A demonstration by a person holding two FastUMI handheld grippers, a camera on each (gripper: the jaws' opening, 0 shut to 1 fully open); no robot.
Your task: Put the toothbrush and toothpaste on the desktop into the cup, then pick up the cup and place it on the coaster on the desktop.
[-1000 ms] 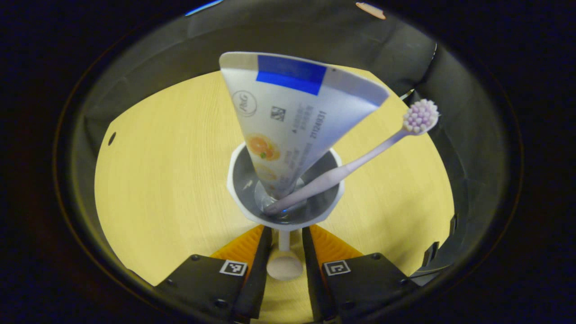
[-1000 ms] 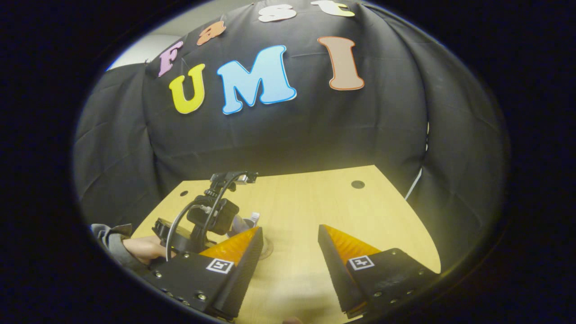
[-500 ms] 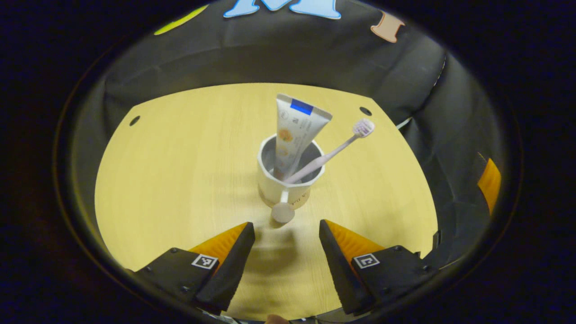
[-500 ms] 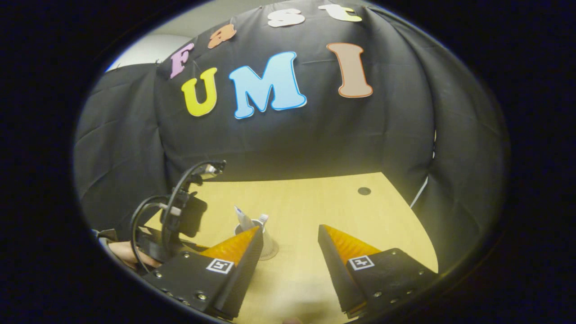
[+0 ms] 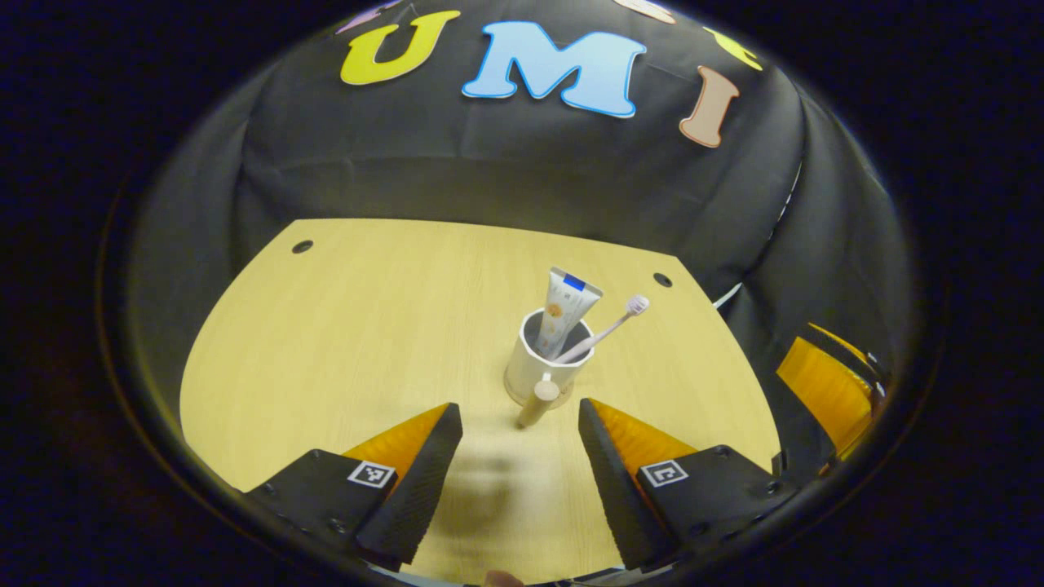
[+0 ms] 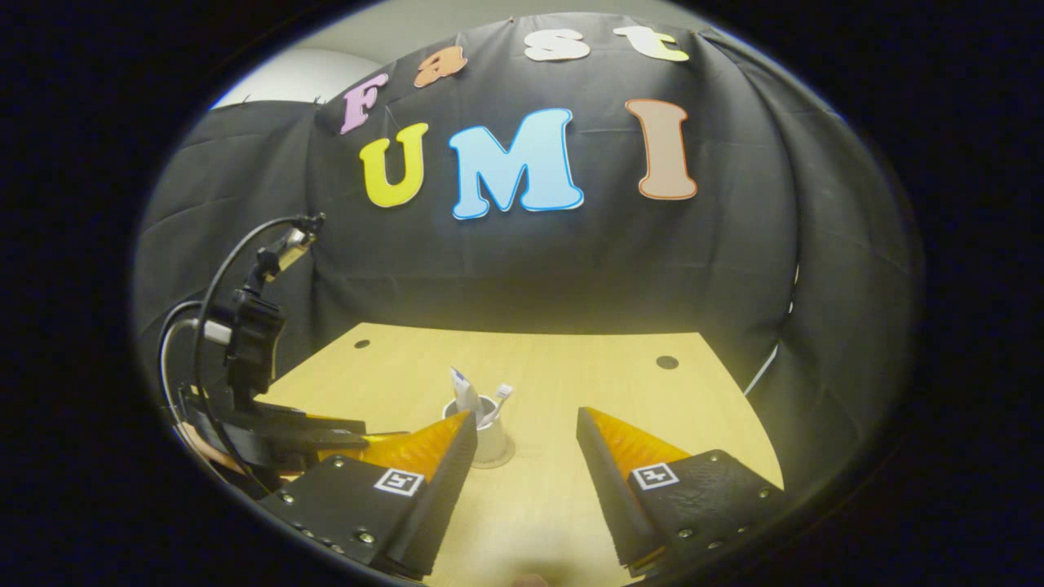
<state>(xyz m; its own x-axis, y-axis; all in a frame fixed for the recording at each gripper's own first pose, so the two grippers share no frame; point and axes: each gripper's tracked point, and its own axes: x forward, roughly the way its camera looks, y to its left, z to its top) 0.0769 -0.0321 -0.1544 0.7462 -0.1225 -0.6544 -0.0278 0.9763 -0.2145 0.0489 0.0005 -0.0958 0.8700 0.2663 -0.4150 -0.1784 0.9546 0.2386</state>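
Note:
A white cup [image 5: 534, 371] stands upright on the wooden desktop [image 5: 342, 342], its stick handle [image 5: 537, 401] pointing toward me. A toothpaste tube [image 5: 564, 312] and a pale purple toothbrush [image 5: 610, 326] lean inside it, bristles up to the right. My left gripper [image 5: 519, 412] is open, a short way back from the handle and touching nothing. In the right gripper view the cup [image 6: 492, 440] rests on a pale round coaster [image 6: 506, 458], just beyond my open, empty right gripper [image 6: 526, 420]. The left gripper [image 6: 359, 436] sits low to the cup's left.
Black cloth walls close in the desktop's far and right sides. Small round holes [image 5: 662, 280] mark the far corners of the desktop. The right gripper's orange finger [image 5: 820, 391] shows at the right edge of the left gripper view.
My left gripper let go of the cup handle, opened, and pulled back and up from the cup. The cup with toothpaste and toothbrush stays standing. The right gripper barely shifted.

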